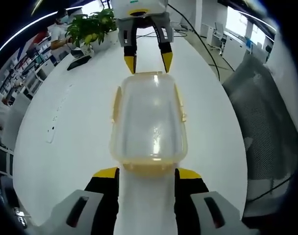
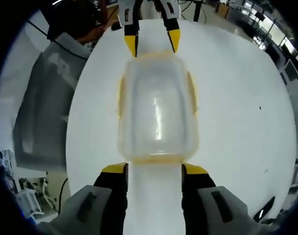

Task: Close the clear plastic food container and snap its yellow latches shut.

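Two grippers are parked at opposite ends of the container point(image 1: 149, 120), which sits on the white table point(image 1: 65, 122) with its lid already laid on top, so the closing part looks pretty much done. The left gripper point(image 1: 147, 172) is seen with jaws spread wide, tips just short of the near end, nothing pinched; the right gripper point(image 2: 154, 169) is held the same way at the other end, jaws apart and empty. The yellow latches point(image 1: 180, 104) along the long sides can be made out, plus yellow at each end, but whether any are actually snapped down can't be told through the cloudy plastic. Judging from the open jaws lined up at the ends, the latching is probably what's left.
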Demonstrator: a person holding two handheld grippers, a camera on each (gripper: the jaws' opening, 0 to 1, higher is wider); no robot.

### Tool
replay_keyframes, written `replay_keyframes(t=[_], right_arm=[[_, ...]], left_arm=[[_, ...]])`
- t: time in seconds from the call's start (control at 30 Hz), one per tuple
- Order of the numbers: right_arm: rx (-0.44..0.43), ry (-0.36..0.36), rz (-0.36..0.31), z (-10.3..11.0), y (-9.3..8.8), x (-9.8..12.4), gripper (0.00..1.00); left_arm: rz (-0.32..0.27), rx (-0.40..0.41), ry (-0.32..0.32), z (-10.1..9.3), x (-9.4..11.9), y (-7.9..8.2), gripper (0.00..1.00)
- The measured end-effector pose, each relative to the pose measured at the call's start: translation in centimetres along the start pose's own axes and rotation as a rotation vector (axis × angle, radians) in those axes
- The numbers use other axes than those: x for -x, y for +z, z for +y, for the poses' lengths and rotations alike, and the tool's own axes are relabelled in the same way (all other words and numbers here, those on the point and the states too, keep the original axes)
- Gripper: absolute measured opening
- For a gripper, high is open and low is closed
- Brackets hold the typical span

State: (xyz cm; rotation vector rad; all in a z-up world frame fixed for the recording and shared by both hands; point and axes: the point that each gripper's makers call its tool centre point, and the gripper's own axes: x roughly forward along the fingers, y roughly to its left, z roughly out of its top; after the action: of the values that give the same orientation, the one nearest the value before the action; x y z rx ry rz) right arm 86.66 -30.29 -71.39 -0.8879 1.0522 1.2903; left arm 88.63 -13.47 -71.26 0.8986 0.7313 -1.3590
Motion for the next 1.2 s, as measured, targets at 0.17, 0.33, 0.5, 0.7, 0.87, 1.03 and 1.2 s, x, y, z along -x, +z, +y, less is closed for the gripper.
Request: replay_keyframes(t=[0.17, 0.33, 0.5, 0.7, 0.87, 1.03, 1.2], right_arm=[[-0.046, -0.025, -0.042, -0.1, 0.3, 1.1, 0.36], [-0.086, -0.054, -0.066, 0.0, 0.2, 1.8, 0.35], [-0.156, -0.089, -0.119, -0.1, 0.5, 2.1, 0.36], [-0.26, -0.155, -0.219, -0.5, 1.2, 2.2, 0.33], [-0.339, -0.218, -0.267, -1.0, 1.1, 2.1, 0.3], [-0.426, -0.238, -0.333, -0.7, 1.5, 2.1, 0.27], [-0.471, -0.258, -0.35, -0.3, 1.2, 1.6, 0.26]], left_arm=[[-0.008, 0.029, 0.036, 0.3, 0.9, 0.4, 0.38], [-0.004, 0.069, 0.078, 0.5, 1.6, 0.7, 0.37], [-0.03, 0.166, 0.125, 0.9, 2.2, 1.2, 0.35], [-0.053, 0.33, 0.166, 0.9, 2.6, 1.4, 0.31], [-0.09, 0.421, 0.173, 0.4, 2.3, 1.5, 0.29], [-0.103, 0.54, 0.206, 0.1, 1.8, 0.8, 0.28], [-0.169, 0.679, 0.228, 0.5, 1.7, 1.0, 0.26]])
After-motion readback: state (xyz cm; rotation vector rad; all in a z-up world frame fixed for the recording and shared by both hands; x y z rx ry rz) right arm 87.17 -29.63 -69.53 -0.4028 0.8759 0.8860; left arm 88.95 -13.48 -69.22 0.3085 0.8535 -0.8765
